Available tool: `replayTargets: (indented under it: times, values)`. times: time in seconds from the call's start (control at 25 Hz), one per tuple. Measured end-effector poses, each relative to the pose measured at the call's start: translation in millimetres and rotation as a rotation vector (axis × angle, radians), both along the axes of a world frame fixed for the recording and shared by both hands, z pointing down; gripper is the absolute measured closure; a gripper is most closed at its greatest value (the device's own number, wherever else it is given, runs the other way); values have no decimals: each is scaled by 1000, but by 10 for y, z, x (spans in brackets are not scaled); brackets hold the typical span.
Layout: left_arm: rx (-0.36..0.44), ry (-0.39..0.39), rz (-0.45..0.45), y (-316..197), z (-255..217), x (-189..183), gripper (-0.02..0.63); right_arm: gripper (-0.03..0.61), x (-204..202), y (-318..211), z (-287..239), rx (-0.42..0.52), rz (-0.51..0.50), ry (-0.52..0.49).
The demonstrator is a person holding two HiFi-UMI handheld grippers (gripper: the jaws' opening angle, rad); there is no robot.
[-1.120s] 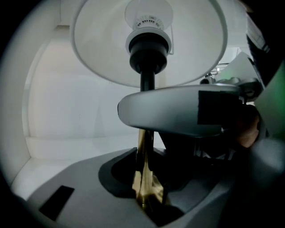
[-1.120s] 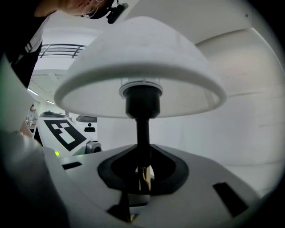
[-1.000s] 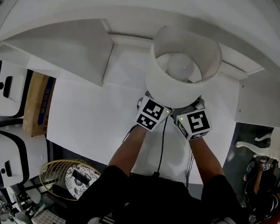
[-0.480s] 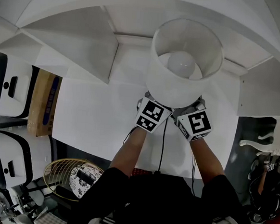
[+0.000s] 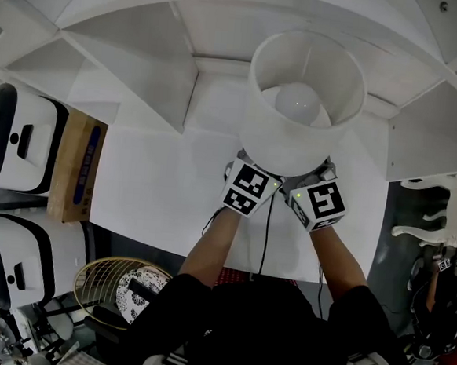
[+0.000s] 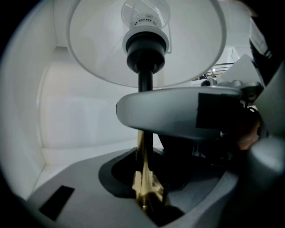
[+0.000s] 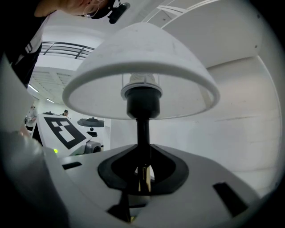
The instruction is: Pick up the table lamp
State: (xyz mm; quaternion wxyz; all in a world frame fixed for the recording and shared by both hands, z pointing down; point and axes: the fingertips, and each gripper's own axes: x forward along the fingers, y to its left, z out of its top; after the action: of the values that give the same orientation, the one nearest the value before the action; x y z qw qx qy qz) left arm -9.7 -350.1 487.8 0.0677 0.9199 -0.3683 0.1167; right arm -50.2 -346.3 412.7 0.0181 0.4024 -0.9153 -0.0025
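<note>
Table lamp (image 5: 301,105) is at 12 o'clock over the white surface (image 5: 157,188). Both tongs go in under the shade (image 5: 294,147) at its 6 o'clock, prob. because the thin stem (image 7: 142,133) is the only firm hold. Left tongs (image 6: 144,153) pinch the stem's gold lower part. Right tongs (image 7: 142,171) clamp it too, black pads round it. Forearms (image 5: 207,251) reach fwd from 7 and 5 o'clock, tongs approx. level. Base is hidden, so can't tell if it's off the surface.

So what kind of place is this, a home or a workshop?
Probably a staged workroom or storeroom, not a home: white shelving, with a cardboard box and white appliances beside the table.
</note>
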Motion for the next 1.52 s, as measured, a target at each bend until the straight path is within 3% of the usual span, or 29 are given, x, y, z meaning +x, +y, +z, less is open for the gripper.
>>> replayTargets:
  times: [1.52]
  values:
    - [48, 3, 59, 609, -815, -224, 514, 499, -212, 633, -769, 58, 51, -29]
